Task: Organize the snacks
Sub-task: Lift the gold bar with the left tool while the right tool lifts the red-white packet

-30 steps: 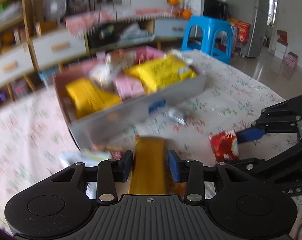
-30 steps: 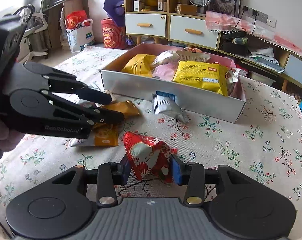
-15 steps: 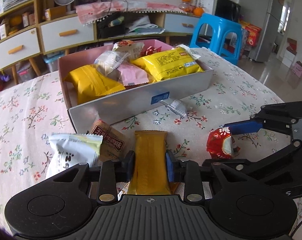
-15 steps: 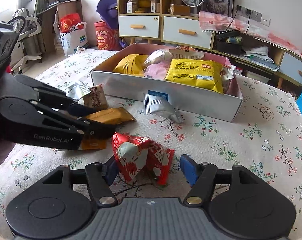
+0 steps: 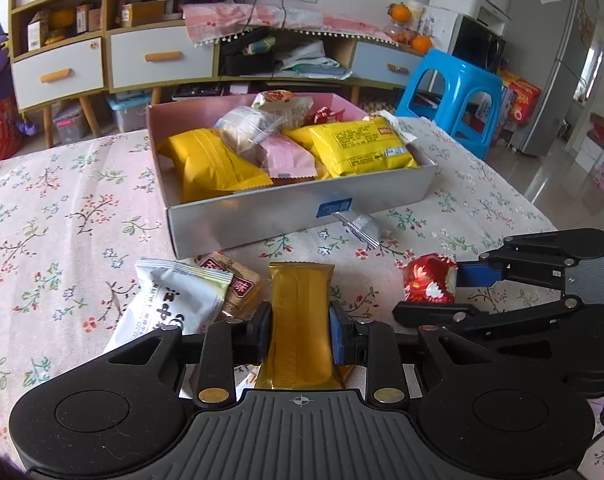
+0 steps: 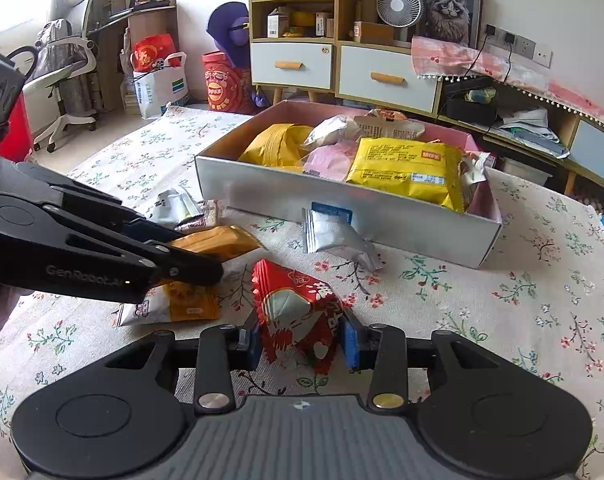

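Note:
My left gripper (image 5: 300, 332) is shut on a gold snack packet (image 5: 299, 320), held just over the flowered tablecloth. It also shows in the right wrist view (image 6: 217, 242). My right gripper (image 6: 299, 342) is shut on a red snack packet (image 6: 297, 308), which also shows in the left wrist view (image 5: 430, 282). The grey box (image 5: 261, 220) with a pink inside stands behind, holding several snack bags, among them a yellow bag (image 5: 362, 148). A silver packet (image 5: 362, 226) lies against the box front.
A white packet (image 5: 169, 300) and a brown packet (image 5: 233, 284) lie left of my left gripper. An orange-and-white packet (image 6: 173, 306) lies under the left gripper's arm. A blue stool (image 5: 458, 96) and drawers (image 5: 161, 58) stand beyond the table.
My right gripper opened half a second ago and has closed again on the red packet. My left gripper kept its hold on the gold packet and the view steadied facing the box.

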`<action>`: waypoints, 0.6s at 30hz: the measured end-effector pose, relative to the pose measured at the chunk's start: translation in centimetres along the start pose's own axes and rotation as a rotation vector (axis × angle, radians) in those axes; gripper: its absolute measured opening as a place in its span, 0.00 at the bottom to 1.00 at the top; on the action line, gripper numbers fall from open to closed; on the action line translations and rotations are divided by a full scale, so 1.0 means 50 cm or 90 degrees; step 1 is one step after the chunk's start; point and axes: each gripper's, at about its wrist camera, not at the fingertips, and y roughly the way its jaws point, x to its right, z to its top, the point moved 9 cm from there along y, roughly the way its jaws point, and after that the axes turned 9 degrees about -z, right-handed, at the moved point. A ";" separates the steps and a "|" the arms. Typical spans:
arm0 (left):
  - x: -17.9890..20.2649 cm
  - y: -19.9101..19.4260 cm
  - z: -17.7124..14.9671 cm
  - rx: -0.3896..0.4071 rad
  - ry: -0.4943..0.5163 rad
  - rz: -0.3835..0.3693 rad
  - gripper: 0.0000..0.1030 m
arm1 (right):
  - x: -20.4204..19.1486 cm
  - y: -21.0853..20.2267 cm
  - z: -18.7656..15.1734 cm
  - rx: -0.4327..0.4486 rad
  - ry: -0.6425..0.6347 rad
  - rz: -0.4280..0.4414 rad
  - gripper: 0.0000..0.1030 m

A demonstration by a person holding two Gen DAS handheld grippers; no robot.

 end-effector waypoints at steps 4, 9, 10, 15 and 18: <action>-0.003 -0.014 0.009 0.011 -0.012 0.000 0.25 | 0.010 -0.010 0.013 0.004 0.023 0.000 0.27; -0.009 -0.038 0.033 0.044 -0.037 0.003 0.25 | 0.015 -0.013 0.036 0.008 0.047 0.002 0.27; -0.013 -0.043 0.039 0.050 -0.042 0.003 0.25 | 0.014 -0.014 0.042 0.011 0.048 0.001 0.27; -0.034 -0.062 0.073 0.068 -0.071 0.022 0.25 | 0.008 -0.022 0.095 0.039 0.055 0.004 0.27; -0.043 -0.068 0.100 0.075 -0.071 0.036 0.25 | 0.004 -0.024 0.138 0.060 0.061 0.007 0.27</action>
